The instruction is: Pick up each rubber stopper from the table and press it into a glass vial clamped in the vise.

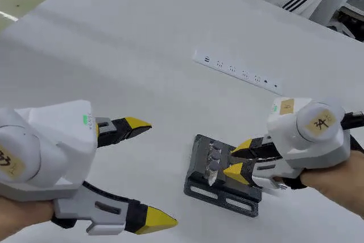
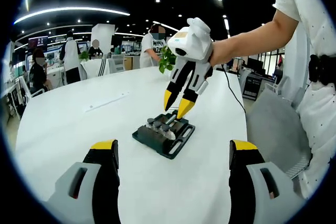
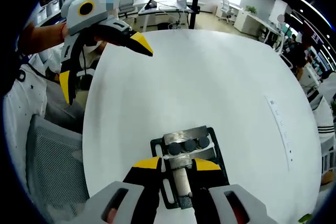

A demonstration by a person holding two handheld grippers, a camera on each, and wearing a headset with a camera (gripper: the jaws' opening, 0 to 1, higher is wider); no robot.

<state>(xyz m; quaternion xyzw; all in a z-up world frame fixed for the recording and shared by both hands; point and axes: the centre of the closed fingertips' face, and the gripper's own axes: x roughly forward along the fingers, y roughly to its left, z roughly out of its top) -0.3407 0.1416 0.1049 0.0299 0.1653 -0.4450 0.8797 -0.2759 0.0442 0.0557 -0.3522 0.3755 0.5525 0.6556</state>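
Note:
A black vise (image 1: 196,183) lies on the white table with glass vials (image 1: 212,166) clamped in it. In the right gripper view three vials carry dark rubber stoppers (image 3: 184,145). My right gripper (image 1: 239,160) hovers just above the vise's near end, its yellow-tipped jaws a little apart and nothing held between them. From the left gripper view the right gripper (image 2: 176,104) points down at the vials (image 2: 159,124). My left gripper (image 1: 149,172) stands wide open and empty, well left of the vise.
A white power strip (image 1: 239,72) lies on the table beyond the vise. A grey chair (image 3: 52,166) stands at the table's edge. Several people stand at other tables in the background. White table (image 1: 142,55) stretches bare to the left and far side.

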